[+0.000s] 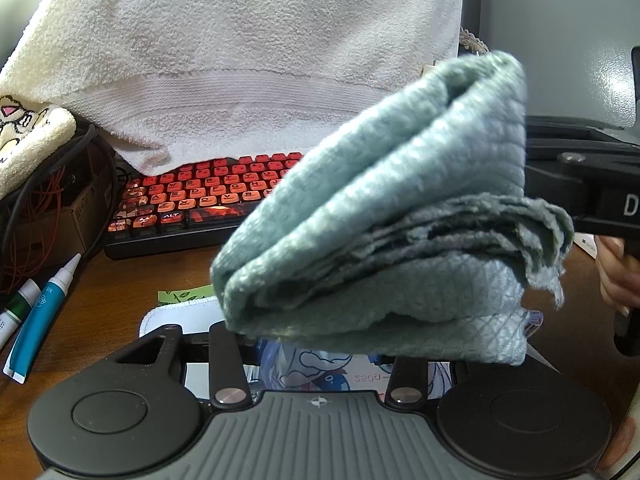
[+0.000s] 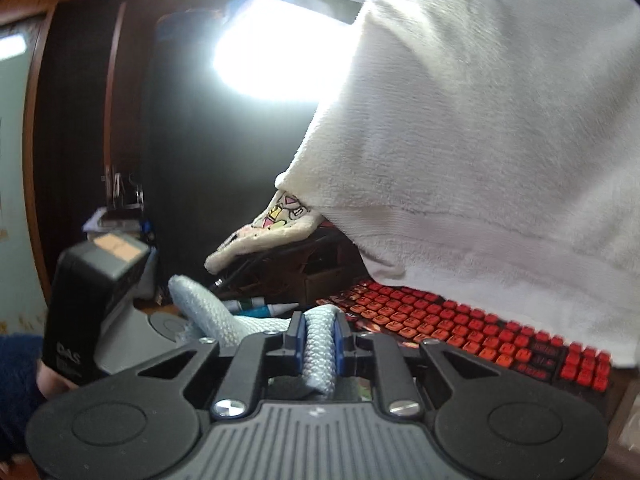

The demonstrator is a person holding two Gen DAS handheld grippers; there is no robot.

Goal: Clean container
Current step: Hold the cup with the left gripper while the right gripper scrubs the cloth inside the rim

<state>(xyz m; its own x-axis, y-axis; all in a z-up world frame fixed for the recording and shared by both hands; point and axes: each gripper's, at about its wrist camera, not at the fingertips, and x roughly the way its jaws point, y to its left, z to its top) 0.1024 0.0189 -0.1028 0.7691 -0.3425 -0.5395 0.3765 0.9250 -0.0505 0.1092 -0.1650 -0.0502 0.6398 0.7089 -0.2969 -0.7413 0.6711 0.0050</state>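
- Right wrist view: folded teal cloth (image 2: pixel 320 350) sits pinched between the blue pads (image 2: pixel 298 344) of the right gripper (image 2: pixel 319 346), the jaws nearly together, more cloth spilling out to its left.
- Left wrist view: same cloth (image 1: pixel 384 216) fills the centre, folded in layers with frayed edges at right, raised above the desk (image 1: pixel 120 280); no container can be made out in either view.
- Left gripper (image 1: pixel 316 344) has its fingertips hidden under the cloth; whether it is parted or closed cannot be told.
- Readable writing: "ALT" on a key of the red-keyed keyboard (image 1: pixel 208 196); "DAS" on the black gripper body (image 2: pixel 88 304) at left in the right wrist view; a lone "D" where the black device is cut off at the right edge of the left wrist view.
- White towel (image 1: pixel 240 60) drapes over the keyboard's far side.
- Teal tube (image 1: pixel 40 320) lies at left on the desk, its label too small to read.
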